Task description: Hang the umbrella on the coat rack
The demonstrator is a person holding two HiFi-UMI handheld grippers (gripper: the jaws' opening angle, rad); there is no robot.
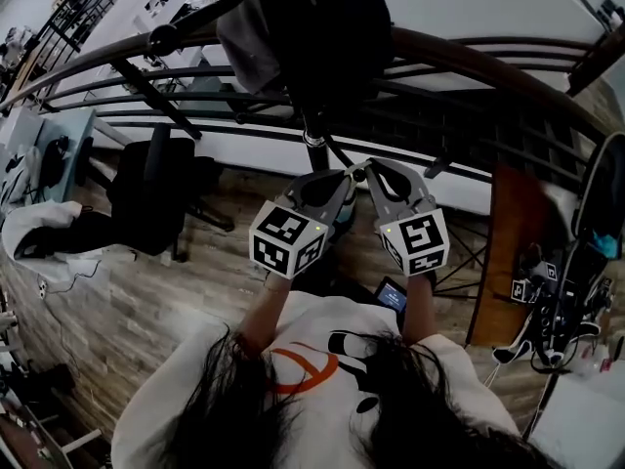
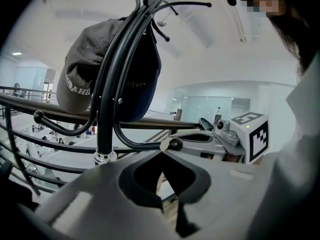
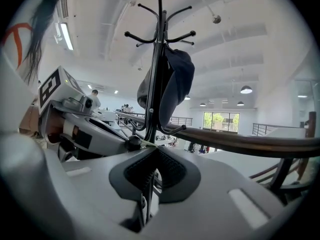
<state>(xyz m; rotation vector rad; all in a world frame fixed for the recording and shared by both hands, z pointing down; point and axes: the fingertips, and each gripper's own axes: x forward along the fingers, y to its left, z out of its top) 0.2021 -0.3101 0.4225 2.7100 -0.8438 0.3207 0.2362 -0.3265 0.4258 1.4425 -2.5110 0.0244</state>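
Note:
A black coat rack pole point(image 1: 312, 140) stands just ahead of me, with a grey cap point(image 1: 293, 18) hung high on it. Both grippers meet tip to tip at one low hook. My left gripper point(image 1: 350, 175) is shut, and a pale strap point(image 2: 160, 145) is pinched at its tips, right beside the hook's ball end point(image 2: 175, 144). My right gripper point(image 1: 369, 170) is also shut, with the same thin pale strap point(image 3: 144, 143) running from its tips to the ball end point(image 3: 132, 143). The umbrella's body is hidden below the grippers.
A dark curved railing point(image 1: 469, 66) runs behind the rack, with a drop to a lower floor beyond. A black office chair point(image 1: 156, 189) stands at the left and a wooden panel point(image 1: 513, 252) at the right. Camera gear on stands point(image 1: 566, 301) sits at the far right.

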